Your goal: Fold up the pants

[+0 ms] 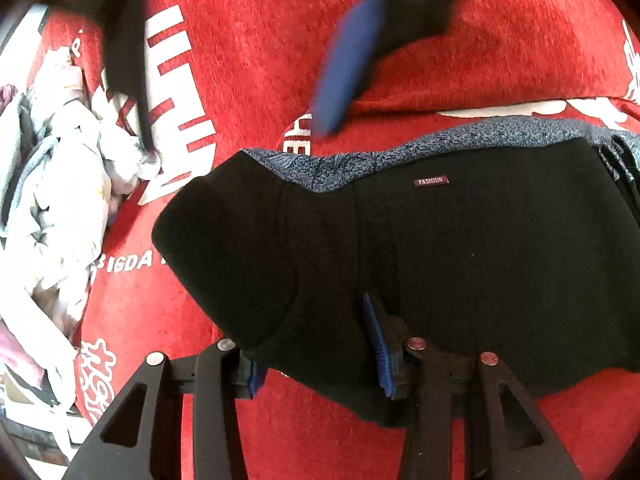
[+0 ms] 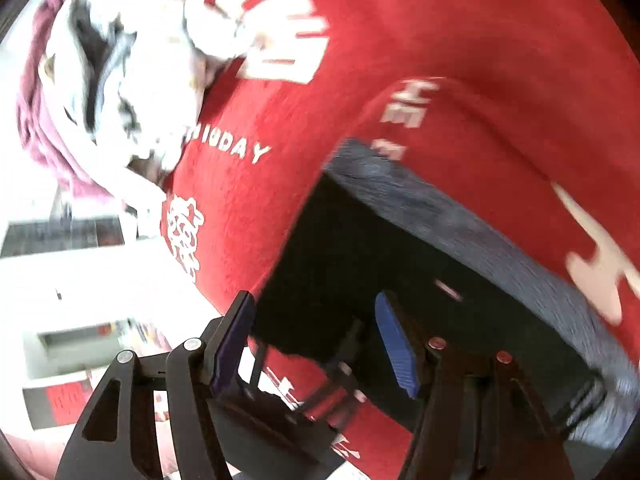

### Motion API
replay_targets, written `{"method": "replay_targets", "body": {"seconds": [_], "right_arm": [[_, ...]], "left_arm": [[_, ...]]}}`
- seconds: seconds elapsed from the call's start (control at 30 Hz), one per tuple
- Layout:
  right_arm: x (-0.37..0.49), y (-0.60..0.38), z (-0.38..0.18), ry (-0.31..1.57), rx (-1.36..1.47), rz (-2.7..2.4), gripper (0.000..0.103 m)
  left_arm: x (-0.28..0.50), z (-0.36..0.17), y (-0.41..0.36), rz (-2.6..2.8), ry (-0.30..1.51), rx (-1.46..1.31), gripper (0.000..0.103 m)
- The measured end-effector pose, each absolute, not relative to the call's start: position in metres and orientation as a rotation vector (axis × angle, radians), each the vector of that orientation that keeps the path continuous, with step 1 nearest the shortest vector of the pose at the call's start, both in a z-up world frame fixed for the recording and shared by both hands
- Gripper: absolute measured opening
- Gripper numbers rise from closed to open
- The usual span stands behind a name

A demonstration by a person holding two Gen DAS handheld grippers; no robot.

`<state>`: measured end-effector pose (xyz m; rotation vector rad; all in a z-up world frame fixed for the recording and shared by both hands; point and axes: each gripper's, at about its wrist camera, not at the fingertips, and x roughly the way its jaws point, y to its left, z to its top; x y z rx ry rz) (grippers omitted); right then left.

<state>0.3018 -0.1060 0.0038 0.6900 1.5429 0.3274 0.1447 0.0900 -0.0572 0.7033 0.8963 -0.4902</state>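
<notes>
The black pants lie folded on a red blanket, with a small "FASHION" label and a blue patterned lining showing at the far edge. My left gripper is open; its jaws straddle the near edge of the pants, the left pad under the cloth. My right gripper appears blurred above the far side in the left wrist view. In the right wrist view it is open and empty, held above the pants; the left gripper's frame shows below it.
The red blanket with white lettering covers the surface. A pile of crumpled white and pink clothes lies at the left, also in the right wrist view. A white floor and furniture lie beyond the blanket's edge.
</notes>
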Motion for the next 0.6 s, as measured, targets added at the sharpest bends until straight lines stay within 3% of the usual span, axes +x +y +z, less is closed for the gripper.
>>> {"method": "replay_targets", "body": {"seconds": [0.23,0.3,0.33,0.6], "right_arm": [[0.335,-0.042,-0.038,1.779,0.505,0.396,0.067],[0.335,-0.045,-0.047,1.815,0.491,0.359,0.042],[0.333,-0.049,-0.047,1.803,0.509,0.359,0.018],[0.294,-0.085,0.004,1.612,0.559,0.378,0.016]], "left_arm": [[0.146,-0.057,0.083,-0.483,0.887,0.722,0.044],[0.149,-0.056,0.083,-0.490,0.913,0.709,0.044],[0.148,-0.053,0.083,-0.499,0.901,0.706,0.044],[0.131,-0.007,0.067,-0.559,0.842,0.642,0.044]]}}
